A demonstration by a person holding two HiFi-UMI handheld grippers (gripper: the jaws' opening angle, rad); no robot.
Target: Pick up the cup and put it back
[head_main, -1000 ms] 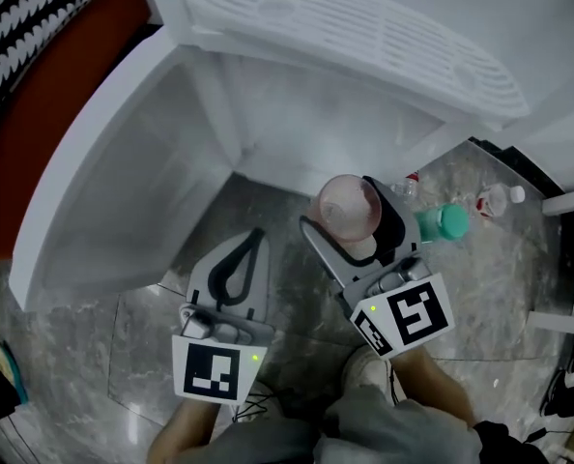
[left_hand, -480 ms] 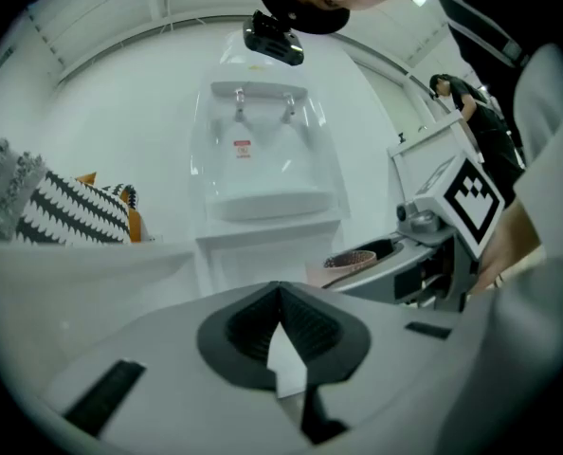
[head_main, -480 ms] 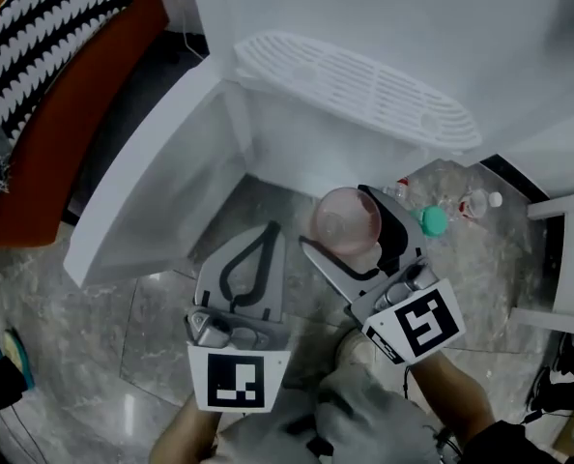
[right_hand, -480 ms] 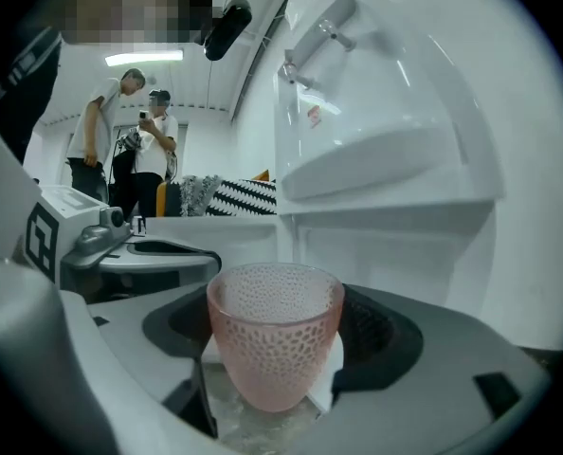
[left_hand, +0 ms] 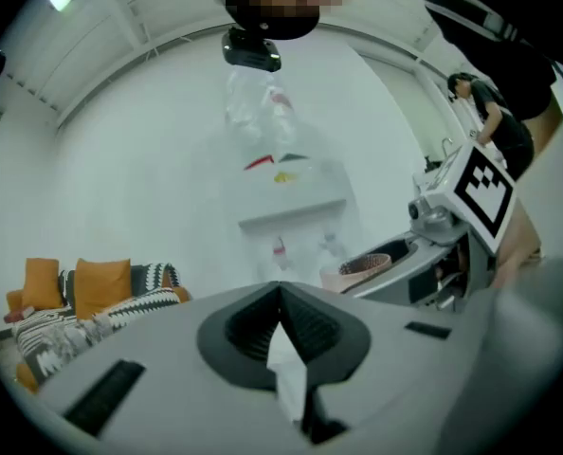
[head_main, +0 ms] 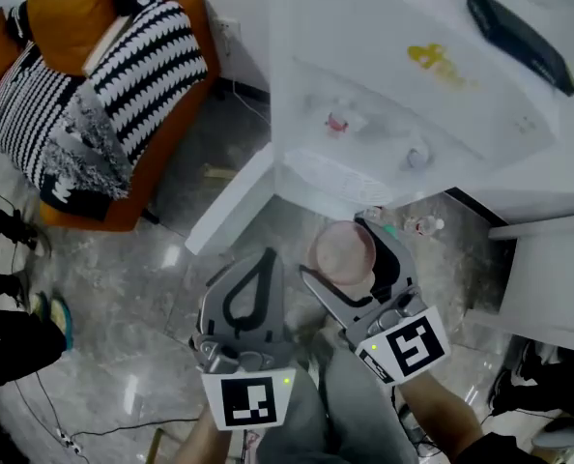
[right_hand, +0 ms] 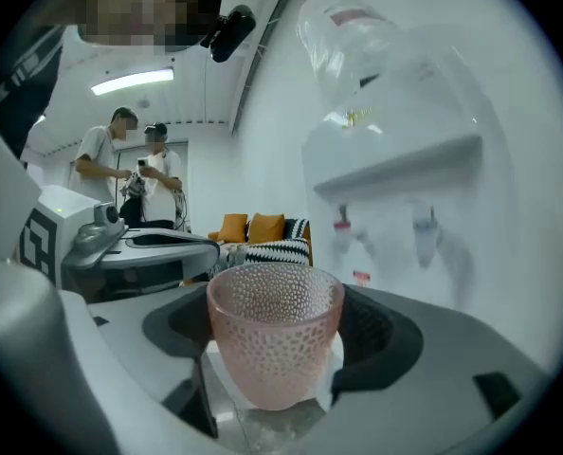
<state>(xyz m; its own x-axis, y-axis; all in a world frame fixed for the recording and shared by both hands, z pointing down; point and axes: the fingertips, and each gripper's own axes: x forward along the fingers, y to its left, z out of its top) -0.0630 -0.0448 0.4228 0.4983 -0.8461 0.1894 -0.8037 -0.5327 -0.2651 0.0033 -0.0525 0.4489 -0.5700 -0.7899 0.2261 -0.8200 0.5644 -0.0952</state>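
**Head view.** Holding the pink dimpled cup (head_main: 345, 259) upright, mouth up, in the right gripper (head_main: 333, 247), with the jaws pressed on its left and right sides. Carried in the air, just near of the white water dispenser (head_main: 403, 95) and its drip tray (head_main: 330, 175), touching neither. Left gripper (head_main: 265, 259) just to the left, jaws together on nothing. Yellow mark (head_main: 440, 61) on the dispenser top, too small to read. Only black-and-white square patterns on the gripper cubes, no letters. Open grey marble floor (head_main: 171, 259) to the left, as far as the orange sofa (head_main: 55, 17) with striped cushions (head_main: 142, 75). White furniture edge (head_main: 543, 269) close on the right. Small bottles (head_main: 424, 225) on the floor at the dispenser's foot, far right of the cup.

**Left gripper view.** Jaws closed tip to tip, only a thin slit between them. Cup off to the right, in the other gripper. Clear water bottle (left_hand: 258, 102) upside down on the dispenser, its label blurred.

**Right gripper view.** Cup squarely between the jaws, gripped low on both sides, rim well above them. Red tap (right_hand: 342, 226) and blue tap (right_hand: 424, 224) far ahead on the right, with clear air between them and the cup. Small red label (right_hand: 360, 277) below the taps, unreadable.
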